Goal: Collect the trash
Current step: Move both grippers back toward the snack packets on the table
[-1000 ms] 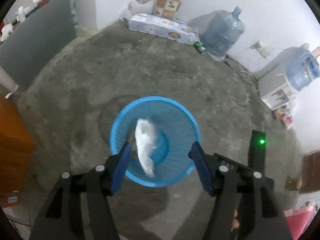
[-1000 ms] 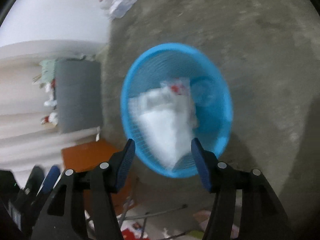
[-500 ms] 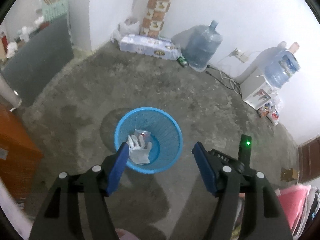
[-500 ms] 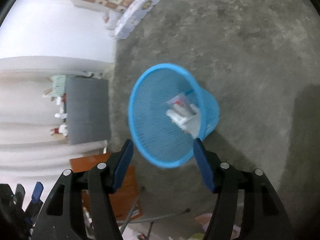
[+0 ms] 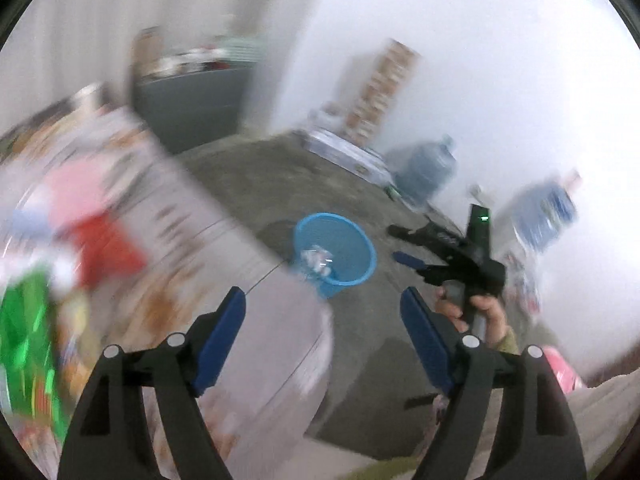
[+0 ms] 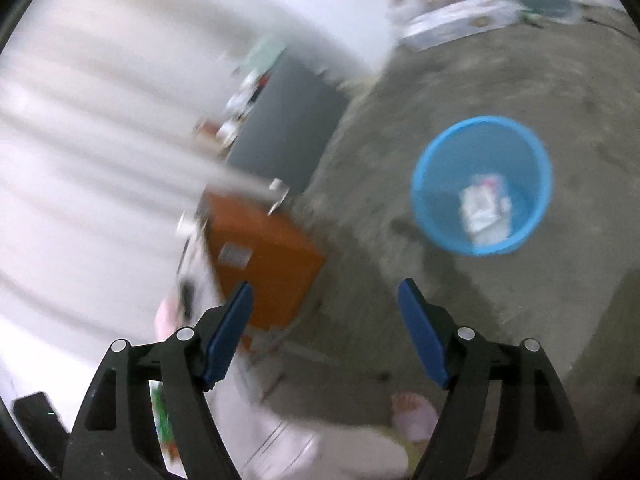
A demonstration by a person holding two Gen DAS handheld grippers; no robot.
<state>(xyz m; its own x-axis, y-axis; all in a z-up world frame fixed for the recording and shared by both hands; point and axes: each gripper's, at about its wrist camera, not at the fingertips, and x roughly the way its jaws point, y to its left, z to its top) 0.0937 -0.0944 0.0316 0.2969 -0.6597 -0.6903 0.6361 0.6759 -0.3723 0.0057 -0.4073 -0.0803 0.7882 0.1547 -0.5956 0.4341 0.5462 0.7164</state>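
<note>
Concrete floor (image 6: 500,320): blue basket (image 6: 436,216) holds white wrappers (image 6: 486,210); left tongs (image 5: 322,310), right tongs (image 6: 325,306) just widened, empty.

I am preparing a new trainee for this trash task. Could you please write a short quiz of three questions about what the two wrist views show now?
1. True or false: the left tool grips a piece of trash.
2. Multiple choice: the white crumpled trash lies
A. on the bare concrete floor
B. inside the round blue plastic mesh basket
C. between the fingers of the right tool
3. Fill in: in the left wrist view, the right tool is held by a ____, to the right of the basket.

Key:
1. False. Its jaws are apart and nothing is between them.
2. B
3. hand
</note>
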